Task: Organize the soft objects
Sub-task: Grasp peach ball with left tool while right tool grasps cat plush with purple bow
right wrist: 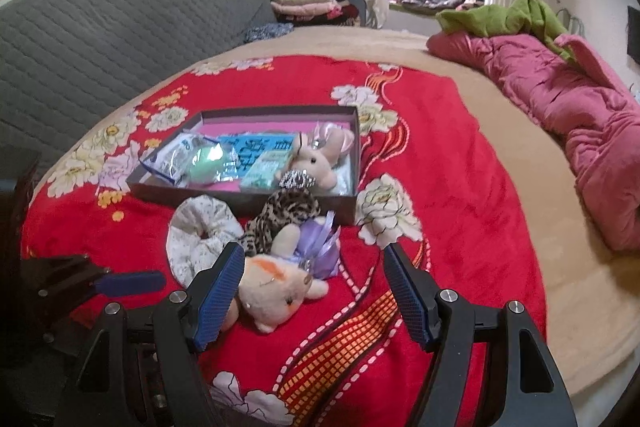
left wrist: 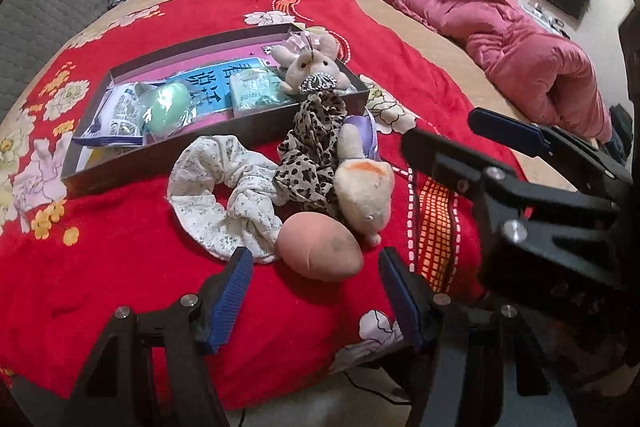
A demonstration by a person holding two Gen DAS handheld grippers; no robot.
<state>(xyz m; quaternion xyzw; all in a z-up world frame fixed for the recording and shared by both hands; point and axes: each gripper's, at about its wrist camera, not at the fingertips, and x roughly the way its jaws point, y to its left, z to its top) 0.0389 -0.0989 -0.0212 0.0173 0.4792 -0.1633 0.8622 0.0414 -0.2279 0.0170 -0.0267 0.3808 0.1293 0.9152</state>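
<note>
- Landmark: the shallow dark box [left wrist: 224,131] on the red floral blanket [left wrist: 100,267] over the bed; all places are given from it.
- Box contents, left to right: blue-and-white packet [left wrist: 116,119] in the left end, overhanging the rim; green egg-shaped sponge [left wrist: 168,111] in clear wrap beside it; teal tissue pack [left wrist: 256,91] past the middle; pale plush bunny [left wrist: 308,63] with a silver sequin bow in the right end. Blue printed sheet with pink lining lies under them.
- So the box is partly filled; I judge it is the sorting target.
- Loose pile just in front of the box's right half, left to right: white floral scrunchie [left wrist: 224,195], touching the leopard-print scrunchie [left wrist: 312,155], which leans up onto the box's front wall; peach egg-shaped sponge [left wrist: 320,247] nearest the camera; cream plush toy [left wrist: 364,191] with a purple bow lying on its side, touching the leopard one.
- These four are still outside the box, probably the remaining work.
- Left tool [left wrist: 316,291]: spread, nothing pinched, straddling the peach sponge from the near side, pads not on it. Likely the next pick.
- Right tool [right wrist: 314,291]: spread, empty, framing the cream plush toy [right wrist: 276,291]; left pad close to its head, contact unclear.
- Folded pink quilt [left wrist: 520,47] is well right of the box, not involved.
</note>
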